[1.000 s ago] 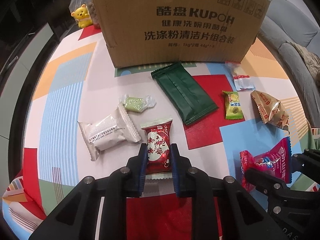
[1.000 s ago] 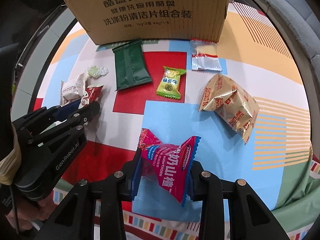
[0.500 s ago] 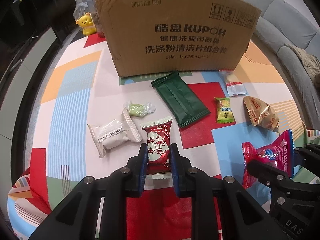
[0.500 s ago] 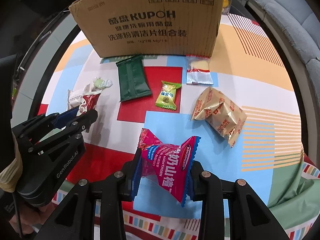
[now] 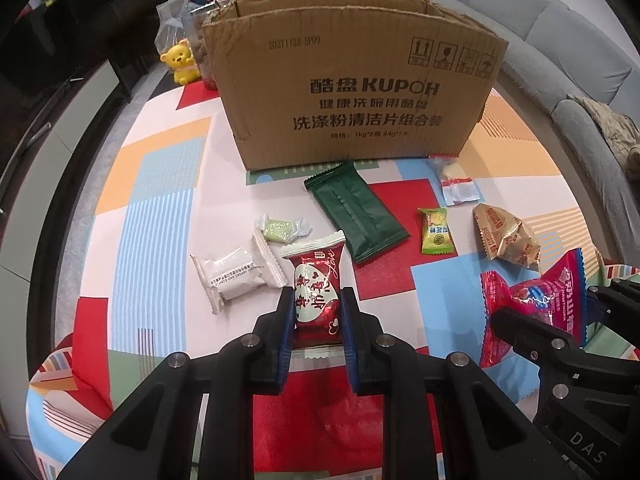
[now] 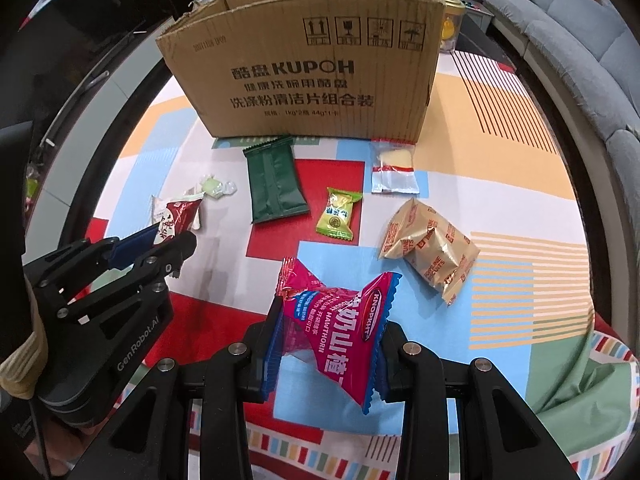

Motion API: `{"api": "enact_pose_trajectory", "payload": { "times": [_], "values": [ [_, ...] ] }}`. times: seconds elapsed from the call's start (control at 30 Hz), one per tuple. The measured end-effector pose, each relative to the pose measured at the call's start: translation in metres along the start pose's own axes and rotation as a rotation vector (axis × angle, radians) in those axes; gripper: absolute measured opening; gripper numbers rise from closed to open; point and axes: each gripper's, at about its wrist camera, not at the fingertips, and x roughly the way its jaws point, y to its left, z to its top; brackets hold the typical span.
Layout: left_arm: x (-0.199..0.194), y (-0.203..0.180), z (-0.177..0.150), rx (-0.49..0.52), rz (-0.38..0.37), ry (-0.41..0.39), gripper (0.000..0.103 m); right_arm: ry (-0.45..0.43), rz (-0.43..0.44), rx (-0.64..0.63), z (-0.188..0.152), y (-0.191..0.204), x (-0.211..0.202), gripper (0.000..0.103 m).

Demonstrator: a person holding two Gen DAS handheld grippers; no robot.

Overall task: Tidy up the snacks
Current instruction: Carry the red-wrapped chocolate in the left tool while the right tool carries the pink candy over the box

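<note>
My left gripper [image 5: 316,312] is shut on a red and white candy packet [image 5: 316,288] and holds it above the table. My right gripper [image 6: 328,332] is shut on a pink hawthorn snack bag [image 6: 340,320], also lifted; it shows at the right of the left wrist view [image 5: 536,300]. An open cardboard box [image 5: 356,96] stands at the back of the table, also in the right wrist view [image 6: 304,68]. Loose on the table lie a dark green packet [image 5: 356,212], a white packet [image 5: 236,272], a pale green candy [image 5: 280,228], a yellow-green candy [image 5: 434,232], a gold biscuit bag [image 5: 504,236] and a clear sachet [image 5: 456,180].
The table wears a cloth of coloured patches [image 5: 160,184]. A yellow bear toy [image 5: 180,60] and a bag of goods stand left of the box. A grey sofa [image 5: 560,40] runs along the right. The left gripper shows in the right wrist view [image 6: 160,240].
Both grippers have risen and drawn back from the table with their snacks held; the box top has come into view. Nothing on the table has moved.
</note>
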Motion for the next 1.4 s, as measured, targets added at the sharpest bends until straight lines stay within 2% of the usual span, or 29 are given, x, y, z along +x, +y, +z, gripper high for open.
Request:
{"api": "enact_pose_trajectory", "payload": {
  "times": [1.4],
  "values": [
    [-0.068, 0.004, 0.037, -0.023, 0.029, -0.074, 0.022, -0.198, -0.010, -0.032, 0.041, -0.001, -0.074, 0.038]
  ]
}}
